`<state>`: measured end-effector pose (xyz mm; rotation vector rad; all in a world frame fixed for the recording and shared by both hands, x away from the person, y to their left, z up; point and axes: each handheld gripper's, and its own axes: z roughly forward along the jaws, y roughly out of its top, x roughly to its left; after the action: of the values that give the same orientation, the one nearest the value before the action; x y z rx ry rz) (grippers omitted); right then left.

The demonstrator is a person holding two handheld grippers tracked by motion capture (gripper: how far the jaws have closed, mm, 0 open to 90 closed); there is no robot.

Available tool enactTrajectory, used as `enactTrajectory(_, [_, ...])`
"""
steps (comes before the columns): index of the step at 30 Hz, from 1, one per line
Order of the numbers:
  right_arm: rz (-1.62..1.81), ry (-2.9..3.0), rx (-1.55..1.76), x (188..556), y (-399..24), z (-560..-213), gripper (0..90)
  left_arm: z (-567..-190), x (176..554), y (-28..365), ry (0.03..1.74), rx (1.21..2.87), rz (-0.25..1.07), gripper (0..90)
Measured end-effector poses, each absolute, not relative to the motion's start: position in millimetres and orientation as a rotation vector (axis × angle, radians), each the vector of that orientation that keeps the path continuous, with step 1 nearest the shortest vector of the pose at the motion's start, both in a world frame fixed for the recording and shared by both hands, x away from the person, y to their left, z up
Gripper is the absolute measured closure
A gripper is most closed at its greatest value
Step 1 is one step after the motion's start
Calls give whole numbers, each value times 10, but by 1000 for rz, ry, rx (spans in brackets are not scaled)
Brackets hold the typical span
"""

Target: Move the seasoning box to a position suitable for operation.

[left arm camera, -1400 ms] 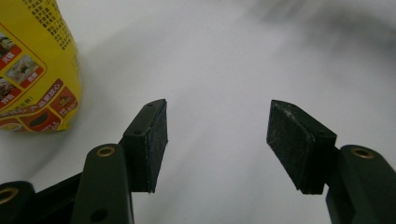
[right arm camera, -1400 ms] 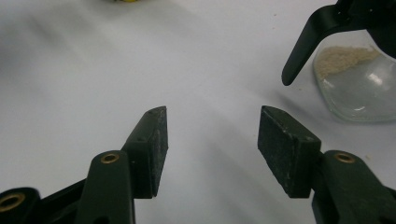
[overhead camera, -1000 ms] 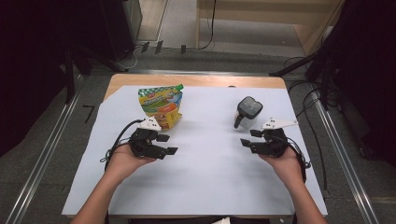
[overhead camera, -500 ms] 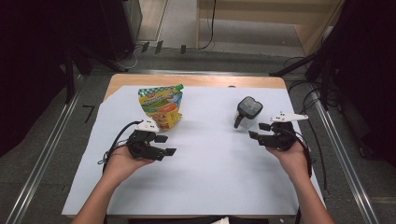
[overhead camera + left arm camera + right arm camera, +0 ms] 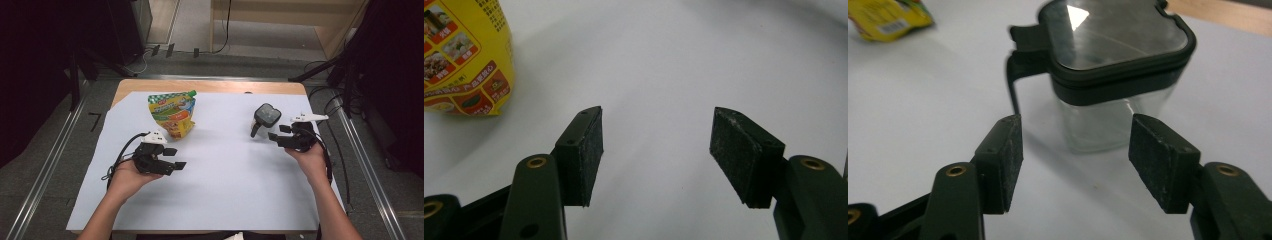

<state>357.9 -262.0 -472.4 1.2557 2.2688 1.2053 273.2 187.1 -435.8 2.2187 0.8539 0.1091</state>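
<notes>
Jar (image 5: pixel 1118 75), square clear glass with a dark rubbery lid, stands before the right gripper's (image 5: pixel 275 136) just-widened, empty jaws; the left gripper (image 5: pixel 176 158) gapes empty near a glossy pouch (image 5: pixel 172 113).

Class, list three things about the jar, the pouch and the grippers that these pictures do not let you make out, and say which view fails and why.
1. Clear jar: right gripper view, its far side is hidden by its own dark lid; contents unclear.
2. Yellow pouch: left gripper view, cut off by the left and top edges; in the high view its print is too small to read.
3. Right hand-held gripper: high view, too small to tell whether its tips touch the jar.
</notes>
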Motion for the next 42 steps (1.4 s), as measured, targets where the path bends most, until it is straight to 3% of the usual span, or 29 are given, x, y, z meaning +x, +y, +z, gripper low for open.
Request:
enactTrajectory(8, [1146, 2284, 1300, 3800, -2643, -4758, 135, -4379, 2654, 1834, 848, 2226, 101, 390])
enactTrajectory(42, [1315, 2175, 1275, 4230, -2343, -5228, 91, -4456, 2525, 1891, 880, 2230, 85, 391])
